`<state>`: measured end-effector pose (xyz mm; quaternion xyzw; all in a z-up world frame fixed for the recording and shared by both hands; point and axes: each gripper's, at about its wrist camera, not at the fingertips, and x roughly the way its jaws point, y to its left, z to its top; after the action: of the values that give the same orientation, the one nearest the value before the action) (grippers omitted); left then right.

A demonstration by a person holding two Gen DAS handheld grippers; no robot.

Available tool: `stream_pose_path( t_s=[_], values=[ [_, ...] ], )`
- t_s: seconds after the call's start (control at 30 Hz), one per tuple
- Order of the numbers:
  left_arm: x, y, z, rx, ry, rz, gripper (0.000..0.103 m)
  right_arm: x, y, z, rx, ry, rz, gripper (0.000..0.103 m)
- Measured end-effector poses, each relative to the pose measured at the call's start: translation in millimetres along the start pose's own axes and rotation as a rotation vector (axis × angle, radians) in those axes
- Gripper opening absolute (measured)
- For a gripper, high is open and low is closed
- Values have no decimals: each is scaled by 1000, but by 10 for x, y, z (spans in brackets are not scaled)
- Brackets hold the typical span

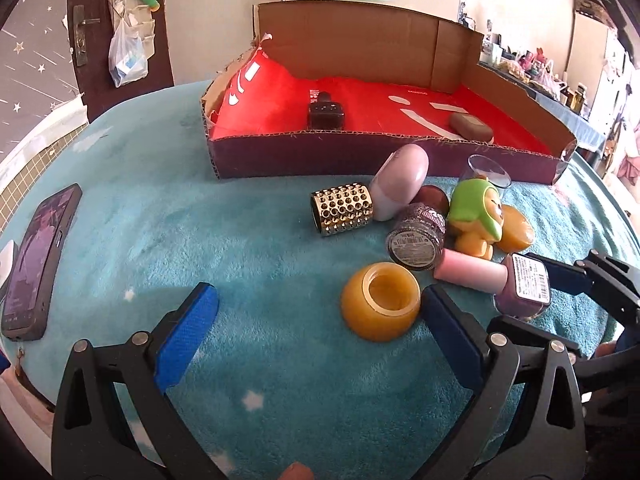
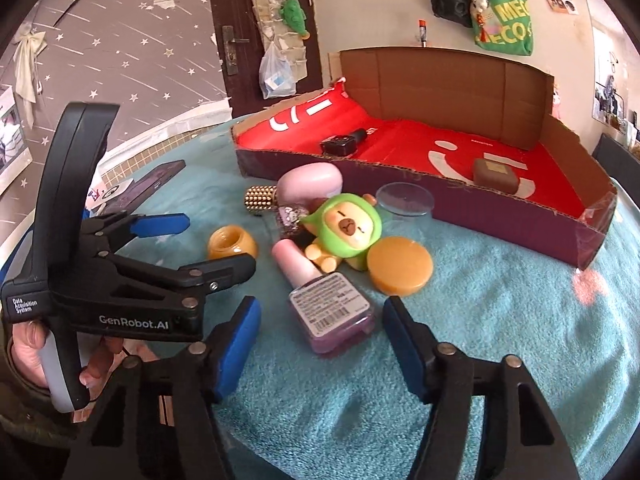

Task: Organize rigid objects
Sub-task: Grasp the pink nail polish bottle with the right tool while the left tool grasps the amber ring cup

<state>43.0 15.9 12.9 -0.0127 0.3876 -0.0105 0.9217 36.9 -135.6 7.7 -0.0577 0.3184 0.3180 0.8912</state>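
A cardboard tray with a red lining holds a black bottle and a brown bar. In front of it, on the blue blanket, lie a gold studded cylinder, a pink capsule, a glitter jar, a green capybara toy, an amber jar, its amber lid, and a pink nail polish bottle. My left gripper is open, the amber jar just inside its right finger. My right gripper is open around the nail polish bottle's base.
A dark phone lies on the blanket at the far left. A clear glass cup lies by the tray's front wall. A door and hanging bags are behind the tray. Open blanket lies left of the pile.
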Motion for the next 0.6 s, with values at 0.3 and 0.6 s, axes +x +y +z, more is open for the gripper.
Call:
stream_pose_path(
  t_s=[0.3,0.6],
  values=[
    [10,-54,13,30,-37,2,79,41,151,-25,-114,-10,-18,49],
    [-49,-65,12,56,-50,-33,35,56,144,-17,-91,-36,-32,45]
  ],
)
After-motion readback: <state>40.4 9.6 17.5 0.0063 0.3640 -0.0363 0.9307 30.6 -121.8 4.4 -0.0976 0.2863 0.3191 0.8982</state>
